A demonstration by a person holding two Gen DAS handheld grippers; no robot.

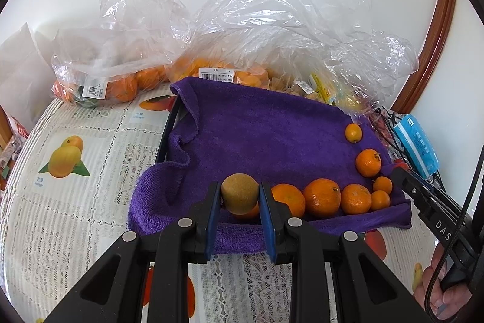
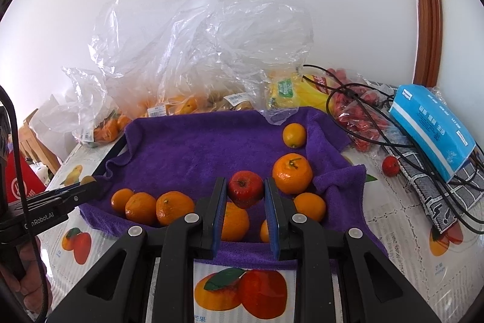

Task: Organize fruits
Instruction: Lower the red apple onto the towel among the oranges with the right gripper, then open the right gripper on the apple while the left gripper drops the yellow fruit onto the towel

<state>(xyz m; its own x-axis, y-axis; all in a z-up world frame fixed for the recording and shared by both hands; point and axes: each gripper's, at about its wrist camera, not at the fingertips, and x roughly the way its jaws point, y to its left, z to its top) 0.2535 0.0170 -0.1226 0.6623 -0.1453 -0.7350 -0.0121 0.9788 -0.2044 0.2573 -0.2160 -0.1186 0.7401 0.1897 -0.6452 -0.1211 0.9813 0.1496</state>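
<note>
— Left wrist view, centre bottom: the left gripper [image 1: 240,202] has its blue pads [image 1: 213,214] pressed on both sides of a round, matte, brownish-green fruit [image 1: 239,193], held over the near edge of the purple towel [image 1: 257,135].

— And the right wrist view?

— The right gripper [image 2: 245,202] is closed on a glossy small red fruit [image 2: 245,192] at mid-frame, above the same towel.

— What does the towel hold?

— It is plush terry draped over a dark tray [image 1: 169,126]. Smooth oranges [image 1: 322,197] sit in a row along its lower right, and a small oval kumquat [image 1: 353,132] lies further up the right side.

— Behind it?

— Crinkled clear plastic bags [image 1: 272,20] across the upper frame, with orange fruit and price labels inside. A blue tissue pack [image 2: 432,135] lies at the right on the lace-patterned tablecloth [image 1: 75,217].
</note>
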